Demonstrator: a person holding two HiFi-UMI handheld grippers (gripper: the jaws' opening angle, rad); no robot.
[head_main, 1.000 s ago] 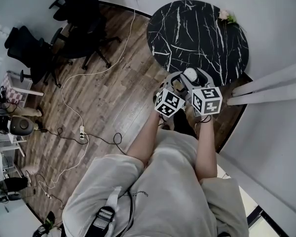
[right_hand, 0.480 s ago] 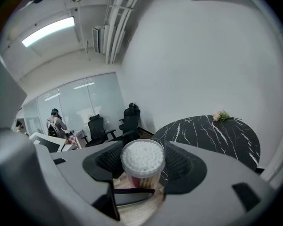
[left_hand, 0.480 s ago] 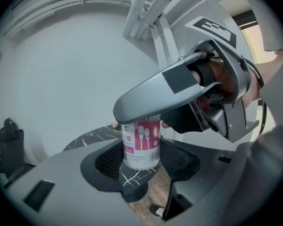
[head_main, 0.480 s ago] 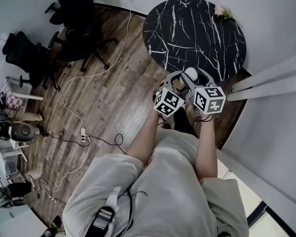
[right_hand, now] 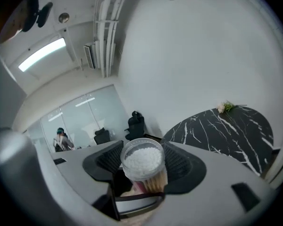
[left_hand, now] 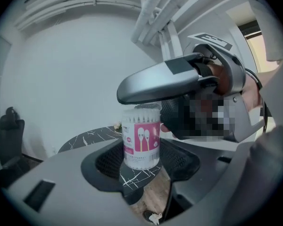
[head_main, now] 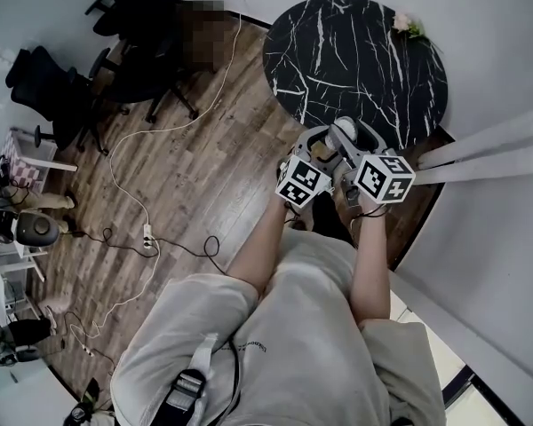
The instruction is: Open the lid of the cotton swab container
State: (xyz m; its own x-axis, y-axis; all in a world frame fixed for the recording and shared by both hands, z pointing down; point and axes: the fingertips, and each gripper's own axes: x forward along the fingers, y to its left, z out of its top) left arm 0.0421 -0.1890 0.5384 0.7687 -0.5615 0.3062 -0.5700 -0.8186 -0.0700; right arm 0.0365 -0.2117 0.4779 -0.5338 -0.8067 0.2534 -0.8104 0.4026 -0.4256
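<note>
Head view: round black marble table (head_main: 373, 51) with white veining stands against a white wall, a small flower sprig (head_main: 409, 27) at its far edge. Plank wood floor (head_main: 186, 167), white cables (head_main: 129, 193) trailing over it, black office chairs (head_main: 142, 25) well apart from the table. Both grippers are raised at the table's near edge, left gripper (head_main: 318, 147) and right gripper (head_main: 360, 140) close together, with the cotton swab container (head_main: 342, 134) between them, only its pale top showing.

Left gripper view: the container stands upright between the left jaws, both pads pressed on its lower sides, off the table. Clear tub, pink label with swab drawings, white tips packed at the top. The right gripper reaches across just above it.

Right gripper view: looking down on the clear round lid (right_hand: 141, 157), seated on the tub, white tips beneath. The right jaws are closed on its rim. Behind: glass partition (right_hand: 92, 114), ceiling light strip (right_hand: 40, 53).
</note>
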